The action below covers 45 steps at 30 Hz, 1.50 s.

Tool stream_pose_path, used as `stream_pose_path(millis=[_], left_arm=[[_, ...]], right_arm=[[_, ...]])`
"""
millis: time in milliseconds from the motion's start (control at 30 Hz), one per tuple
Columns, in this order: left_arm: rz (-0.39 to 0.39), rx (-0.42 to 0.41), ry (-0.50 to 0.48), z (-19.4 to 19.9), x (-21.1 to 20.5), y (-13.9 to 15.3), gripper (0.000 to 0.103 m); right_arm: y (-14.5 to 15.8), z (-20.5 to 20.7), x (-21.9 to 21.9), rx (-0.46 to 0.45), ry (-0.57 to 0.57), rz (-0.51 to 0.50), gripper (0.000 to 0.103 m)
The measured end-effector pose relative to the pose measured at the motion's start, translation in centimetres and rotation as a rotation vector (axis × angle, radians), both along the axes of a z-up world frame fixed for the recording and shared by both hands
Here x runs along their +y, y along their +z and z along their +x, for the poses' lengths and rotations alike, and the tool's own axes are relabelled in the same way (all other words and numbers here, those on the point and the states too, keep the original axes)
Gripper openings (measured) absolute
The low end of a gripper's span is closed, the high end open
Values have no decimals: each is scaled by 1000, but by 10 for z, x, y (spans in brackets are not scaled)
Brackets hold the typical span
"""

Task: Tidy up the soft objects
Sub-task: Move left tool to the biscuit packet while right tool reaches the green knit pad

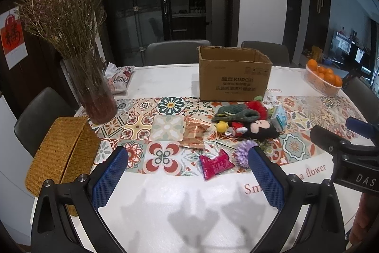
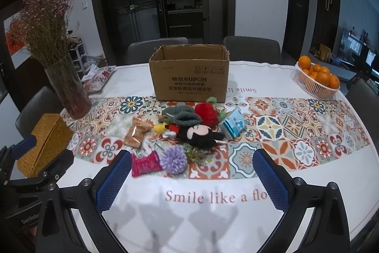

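Observation:
A pile of soft things lies on the patterned runner in front of an open cardboard box (image 2: 189,74): a Mickey plush (image 2: 200,133), a grey-green knit piece (image 2: 181,117), a red pompom (image 2: 207,114), a purple flower ball (image 2: 174,159), a blue tissue pack (image 2: 233,126), a gold snack bag (image 2: 137,134) and a pink packet (image 2: 144,164). The same pile shows in the left wrist view, with the plush (image 1: 254,128) and the box (image 1: 234,74). My left gripper (image 1: 188,158) and right gripper (image 2: 191,161) are both open and empty, held near the table's front, short of the pile.
A glass vase of dried flowers (image 1: 94,89) and a woven basket (image 1: 64,153) stand at the left. A white basket of oranges (image 2: 317,81) sits at the far right. A floral cloth pouch (image 2: 99,78) lies behind the vase. Grey chairs (image 2: 156,49) ring the table.

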<state>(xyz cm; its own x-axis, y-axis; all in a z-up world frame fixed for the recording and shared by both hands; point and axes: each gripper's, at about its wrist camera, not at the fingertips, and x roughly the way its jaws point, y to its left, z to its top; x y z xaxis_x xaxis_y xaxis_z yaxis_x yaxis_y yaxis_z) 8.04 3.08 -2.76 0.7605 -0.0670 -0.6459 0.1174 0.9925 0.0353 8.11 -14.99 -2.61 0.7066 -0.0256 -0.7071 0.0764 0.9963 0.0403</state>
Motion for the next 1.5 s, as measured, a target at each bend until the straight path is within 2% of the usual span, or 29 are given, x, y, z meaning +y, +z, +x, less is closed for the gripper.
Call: stream_pose_path(millis=[300,467,633,833,967,1200,1267,1333,1500], left_arm=[[2,40,-42,42,13,-15,102],[-9,67,-50,68,12,-25,102],[-29,121,-33,94,9,-43,100],[-25,181,-25,118,4,-62,99],[-3,203,-27,132,0,-74,97],[13,265,-37,155,-5,-97,95],[13,280,-41,161,-7,-103,94],[10,294,-46,167,-8,-108,91],[3,323,-61,181,-11,-122,88]], right_arm=[[-17,49,7,47,5,40,103],[-24,78,7,67,46,33,102],[-35,107,8,76,96,24,101],[-59,138,0,124,122,58,96],[-80,155,-4,178,126,84,86],[-112,176,-8,261,142,203,62],[-120,181,-9,280,140,230,58],[-126,184,-10,296,140,265,52],[-133,195,-10,310,137,278,50]])
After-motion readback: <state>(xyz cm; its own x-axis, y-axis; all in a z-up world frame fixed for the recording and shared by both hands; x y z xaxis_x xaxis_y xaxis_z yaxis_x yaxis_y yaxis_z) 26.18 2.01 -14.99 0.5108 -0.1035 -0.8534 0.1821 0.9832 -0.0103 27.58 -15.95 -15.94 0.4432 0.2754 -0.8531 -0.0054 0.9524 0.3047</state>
